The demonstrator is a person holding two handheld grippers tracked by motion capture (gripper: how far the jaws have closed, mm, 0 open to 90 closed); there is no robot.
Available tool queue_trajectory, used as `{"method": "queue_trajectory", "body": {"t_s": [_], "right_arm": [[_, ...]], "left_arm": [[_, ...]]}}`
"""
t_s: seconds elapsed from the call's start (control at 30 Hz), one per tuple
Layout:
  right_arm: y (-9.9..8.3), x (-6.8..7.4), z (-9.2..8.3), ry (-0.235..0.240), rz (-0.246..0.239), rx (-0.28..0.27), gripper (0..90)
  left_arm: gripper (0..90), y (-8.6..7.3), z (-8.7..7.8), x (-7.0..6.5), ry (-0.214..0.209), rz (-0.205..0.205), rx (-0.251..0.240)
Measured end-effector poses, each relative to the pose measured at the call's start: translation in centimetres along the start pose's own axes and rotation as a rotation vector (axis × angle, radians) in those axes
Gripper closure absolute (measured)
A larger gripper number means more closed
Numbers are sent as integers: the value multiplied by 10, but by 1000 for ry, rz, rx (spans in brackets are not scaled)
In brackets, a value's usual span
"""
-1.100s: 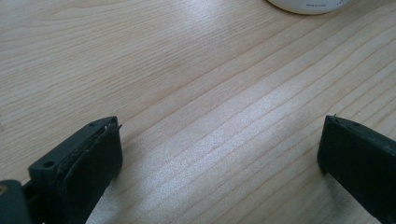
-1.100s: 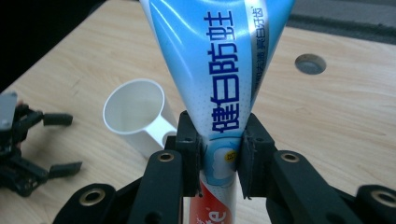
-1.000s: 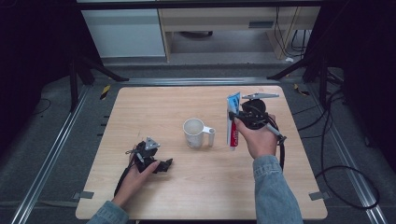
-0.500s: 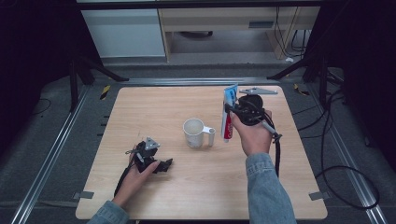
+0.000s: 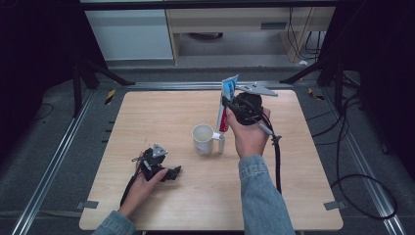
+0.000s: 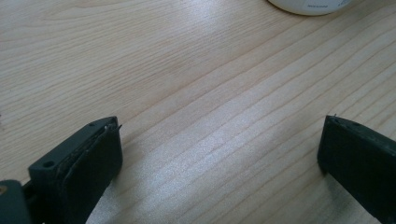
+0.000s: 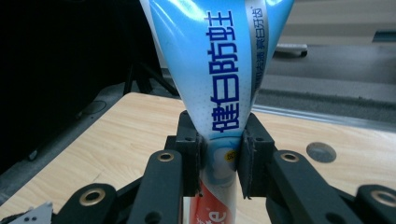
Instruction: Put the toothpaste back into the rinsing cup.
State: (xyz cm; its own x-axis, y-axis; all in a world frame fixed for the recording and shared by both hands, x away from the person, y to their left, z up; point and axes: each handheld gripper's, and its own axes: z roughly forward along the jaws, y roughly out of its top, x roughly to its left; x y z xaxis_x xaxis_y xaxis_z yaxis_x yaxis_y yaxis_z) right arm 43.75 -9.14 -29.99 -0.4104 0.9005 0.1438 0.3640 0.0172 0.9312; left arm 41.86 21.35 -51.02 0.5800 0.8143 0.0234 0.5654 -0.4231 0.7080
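Resting low on the near left part of the desk (image 5: 147, 205), the left tongs (image 5: 172, 172) lie in the person's left hand (image 5: 142, 183), their jaws spread wide and released, with only bare wood between them in the left gripper view. Farther in, near the middle of the desk, a white mug (image 5: 203, 139) stands upright. Just beside it on the right, the right tongs (image 5: 226, 108) are clenched on a toothpaste tube (image 5: 226, 105), held upright above the desk. In the right gripper view both pads press the tube's (image 7: 219, 84) blue body, with its red part below them and its flat crimped end on top.
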Motion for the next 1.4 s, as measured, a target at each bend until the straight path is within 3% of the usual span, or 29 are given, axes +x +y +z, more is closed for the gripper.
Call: {"method": "queue_trajectory", "body": {"t_s": [0.57, 0.8, 1.1, 1.4], "right_arm": [[2, 9, 10, -51, -43, -72, 729], [4, 9, 15, -55, -34, -105, 729], [-3, 13, 24, -50, -41, -108, 730], [-8, 28, 27, -50, -72, -111, 730]], "left_arm": [[0, 0, 1, 0, 1, -4, -5], [0, 0, 0, 0, -1, -2, -3], [0, 0, 0, 0, 0, -2, -3], [0, 0, 1, 0, 0, -4, -4]]}}
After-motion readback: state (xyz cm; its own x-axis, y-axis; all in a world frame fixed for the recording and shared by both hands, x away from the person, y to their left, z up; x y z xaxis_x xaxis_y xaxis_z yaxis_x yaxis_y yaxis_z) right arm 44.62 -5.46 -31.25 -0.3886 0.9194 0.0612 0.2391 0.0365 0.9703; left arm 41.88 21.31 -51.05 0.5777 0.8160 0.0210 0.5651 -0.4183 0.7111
